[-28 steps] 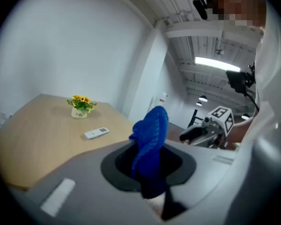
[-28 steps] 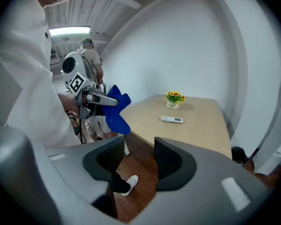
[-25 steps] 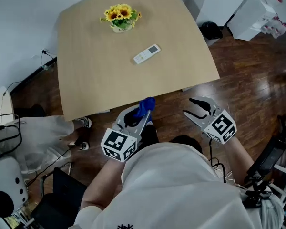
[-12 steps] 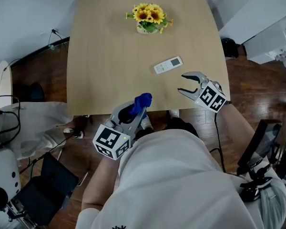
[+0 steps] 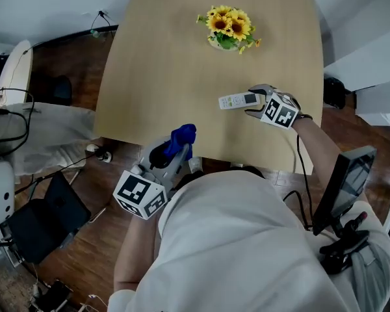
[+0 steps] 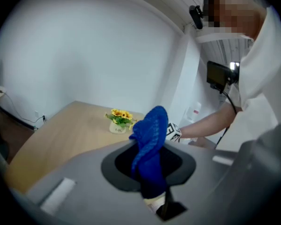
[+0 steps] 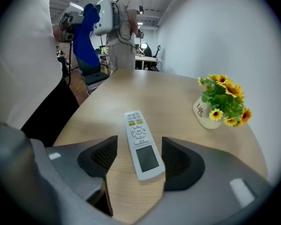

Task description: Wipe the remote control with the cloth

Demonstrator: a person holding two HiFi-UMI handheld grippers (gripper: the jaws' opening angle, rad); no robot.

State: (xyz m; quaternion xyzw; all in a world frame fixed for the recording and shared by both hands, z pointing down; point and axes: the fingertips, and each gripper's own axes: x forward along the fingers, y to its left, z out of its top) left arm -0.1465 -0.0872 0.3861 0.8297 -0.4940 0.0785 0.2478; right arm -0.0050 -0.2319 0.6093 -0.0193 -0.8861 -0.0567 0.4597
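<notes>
A white remote control (image 5: pixel 236 100) (image 7: pixel 141 144) lies flat on the wooden table (image 5: pixel 169 64), screen end toward me. My right gripper (image 5: pixel 253 101) (image 7: pixel 139 150) points down at it with one jaw on each side of its screen end. The jaws are opening, and bare wood shows between the left pad (image 7: pixel 105 153) and the remote. My left gripper (image 5: pixel 168 153) (image 6: pixel 152 172) hangs just off the table's near edge, shut on a blue cloth (image 5: pixel 182 137) (image 6: pixel 150 139) that sticks up out of its jaws.
A small white pot of sunflowers (image 5: pixel 229 26) (image 7: pixel 222 102) stands at the back of the table, beyond the remote. A laptop (image 5: pixel 42 216) and cables lie on the floor at the left; a dark screen (image 5: pixel 344 181) stands at the right. Another person (image 7: pixel 124 27) stands farther off.
My right gripper has moved from beside my body out over the table and down onto the remote, its jaws now straddling it. The left gripper with the cloth has shifted a little toward the table edge.
</notes>
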